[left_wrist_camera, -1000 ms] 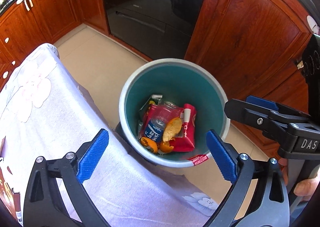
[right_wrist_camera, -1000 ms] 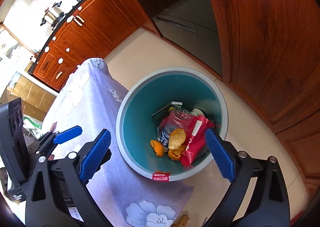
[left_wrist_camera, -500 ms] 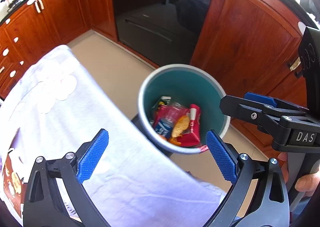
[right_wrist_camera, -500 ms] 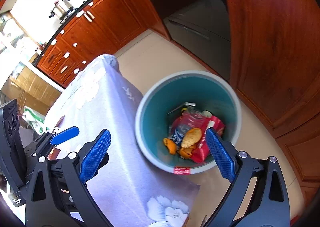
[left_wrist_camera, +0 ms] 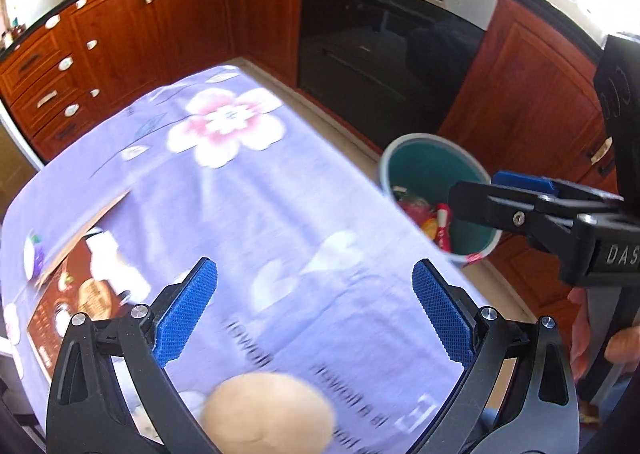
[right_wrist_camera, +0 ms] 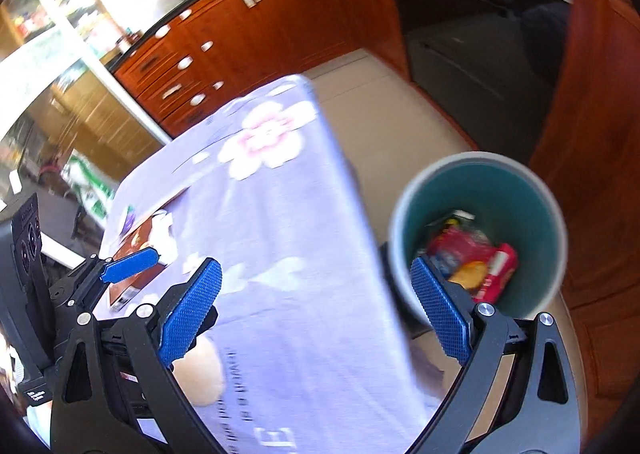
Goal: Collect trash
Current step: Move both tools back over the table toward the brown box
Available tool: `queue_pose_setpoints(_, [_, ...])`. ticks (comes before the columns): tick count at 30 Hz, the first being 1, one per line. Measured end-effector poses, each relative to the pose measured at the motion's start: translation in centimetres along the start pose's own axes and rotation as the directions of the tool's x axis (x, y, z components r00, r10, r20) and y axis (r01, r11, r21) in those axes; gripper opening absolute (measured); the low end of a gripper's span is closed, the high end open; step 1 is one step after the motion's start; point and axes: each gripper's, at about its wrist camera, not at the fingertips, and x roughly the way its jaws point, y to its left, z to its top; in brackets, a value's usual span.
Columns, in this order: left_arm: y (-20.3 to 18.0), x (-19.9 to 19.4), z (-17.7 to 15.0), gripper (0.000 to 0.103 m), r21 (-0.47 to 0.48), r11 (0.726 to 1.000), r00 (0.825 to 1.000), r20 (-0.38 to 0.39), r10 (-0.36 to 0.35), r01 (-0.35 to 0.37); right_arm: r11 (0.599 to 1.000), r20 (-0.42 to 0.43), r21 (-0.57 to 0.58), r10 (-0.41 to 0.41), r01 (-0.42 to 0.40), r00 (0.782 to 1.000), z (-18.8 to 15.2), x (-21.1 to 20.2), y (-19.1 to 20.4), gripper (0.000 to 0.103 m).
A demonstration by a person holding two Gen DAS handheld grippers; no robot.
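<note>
A grey bin with a teal inside (left_wrist_camera: 436,168) (right_wrist_camera: 476,190) stands on the floor beside the table; it holds red wrappers, a bottle and orange peel (right_wrist_camera: 474,274). My left gripper (left_wrist_camera: 314,314) is open and empty above the lilac flowered tablecloth (left_wrist_camera: 248,190). A round tan bun-like thing (left_wrist_camera: 268,414) lies on the cloth just below it, and shows in the right wrist view (right_wrist_camera: 200,374). My right gripper (right_wrist_camera: 316,314) is open and empty over the table's edge next to the bin; it also shows in the left wrist view (left_wrist_camera: 532,206).
A brown printed packet (left_wrist_camera: 76,274) (right_wrist_camera: 136,250) lies on the table's left side. Red wooden cabinets (left_wrist_camera: 120,34) and a black oven (left_wrist_camera: 384,46) stand beyond the beige floor. A person's hand (left_wrist_camera: 600,342) holds the right gripper.
Both grippers have drawn back from above the bin toward the table. The tablecloth, packet and tan bun-like thing have come into view. Both stayed open.
</note>
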Motion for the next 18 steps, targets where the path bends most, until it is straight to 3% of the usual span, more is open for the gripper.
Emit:
queue_pose_setpoints(4, [4.6,-1.5,-2.5,0.098,-0.04,0.998,0.999,-0.002,0.055,-0.055,0.989,-0.022,-0.142,0.036,-0.039,0.999,-0.4,2.3,5.3,0.092])
queue_pose_setpoints(9, [11.0,-2.9,-5.8,0.098,-0.132,0.983,0.992,-0.019,0.127,-0.128,0.928,-0.078,-0.366,0.052,-0.077,0.996,-1.3,5.8,12.6,0.092])
queue_pose_setpoints(13, [15.8,-3.7,-8.2,0.098,-0.185,0.968,0.985,-0.034,0.168,-0.171,0.911,-0.189,-0.37,0.119,-0.183,0.975,-0.6,9.2,16.2,0.092])
queue_pose_setpoints(18, [20.8,-4.3,-11.3,0.098,-0.239,0.952,0.981,-0.059,0.183,-0.192,0.897,-0.288,-0.362,0.15,-0.253,0.946,0.3,13.6,19.5,0.091])
